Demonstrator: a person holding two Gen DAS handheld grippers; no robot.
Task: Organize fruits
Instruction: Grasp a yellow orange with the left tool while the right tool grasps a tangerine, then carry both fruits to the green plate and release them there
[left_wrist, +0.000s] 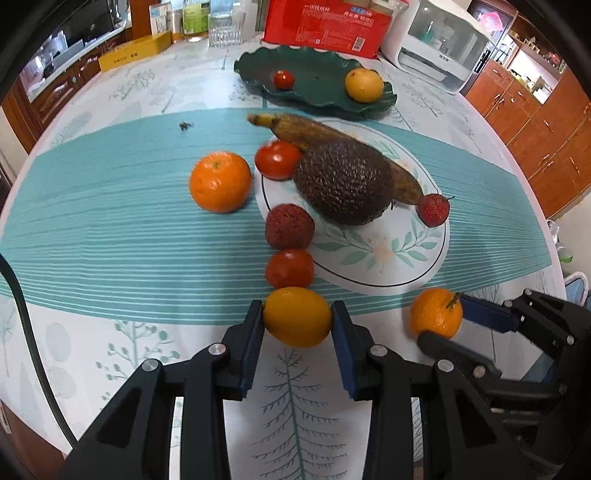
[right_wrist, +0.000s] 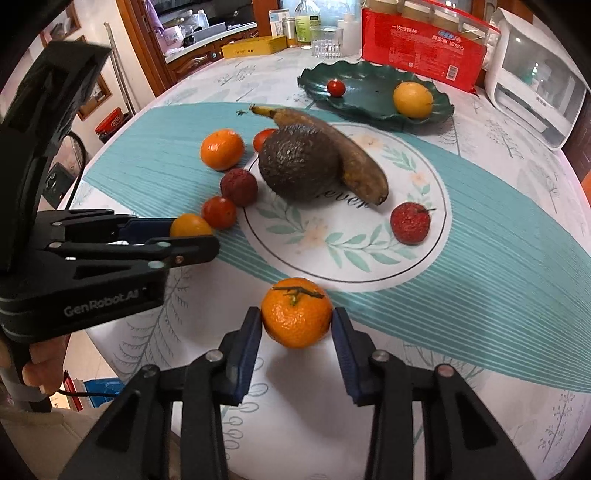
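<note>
Grip, left: left gripper (left_wrist: 297, 319) is pinching a yellow fruit (left_wrist: 297, 316) at the near edge of the table (left_wrist: 110, 88), both pads pressing its sides.
Grip, right: right gripper (right_wrist: 297, 319) is clamping a stemmed tangerine (right_wrist: 296, 313) across its widest part, probably so the round fruit is not slipping out.
Aim: both tools are pointing steeply down, suiting a pick straight off the cloth.
Destination: green dish (left_wrist: 258, 62) is sitting at the far side, already carrying a small tomato (left_wrist: 283, 79) and a second yellow fruit (left_wrist: 364, 84); it is likely serving as the collecting place.
Waiting fruit: avocado (left_wrist: 343, 181) and banana (left_wrist: 295, 129) are lying together at the middle of the table, on a printed ring; a large orange (left_wrist: 220, 181) is resting to their left.
Near row: a tomato (left_wrist: 289, 268) is touching the held yellow fruit, with a rough red fruit (left_wrist: 289, 226) just beyond, so lifting may be nudging them.
</note>
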